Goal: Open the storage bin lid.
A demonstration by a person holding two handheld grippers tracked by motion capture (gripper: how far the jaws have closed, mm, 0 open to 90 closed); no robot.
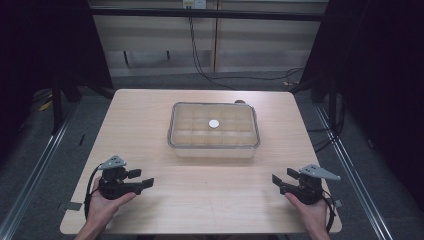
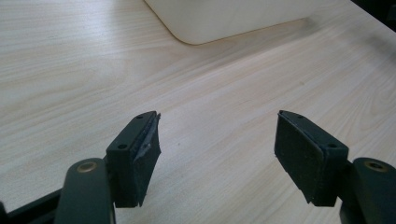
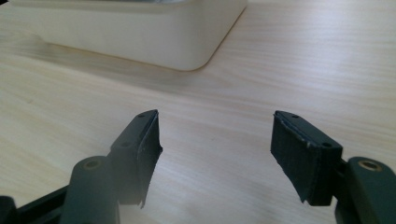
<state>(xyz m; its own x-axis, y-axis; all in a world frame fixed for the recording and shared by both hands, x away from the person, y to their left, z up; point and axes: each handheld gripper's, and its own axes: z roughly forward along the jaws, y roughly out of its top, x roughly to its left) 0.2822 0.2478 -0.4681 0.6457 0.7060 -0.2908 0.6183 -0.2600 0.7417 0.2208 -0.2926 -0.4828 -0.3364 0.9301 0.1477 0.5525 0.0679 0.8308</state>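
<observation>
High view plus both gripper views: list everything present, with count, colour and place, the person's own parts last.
Table: one, light wood, centre of the high view.
Compartment box: one, clear with a cream base, mid-table toward the far edge.
Round disc: one, white, at a middle compartment; on the lid or inside, cannot tell.
Cables: black, on the floor beyond the table.
Left gripper: one, black, near left edge, jaws apart, empty.
Right gripper: one, black, near right edge, jaws apart, empty.
Hands: two, holding the grippers.
</observation>
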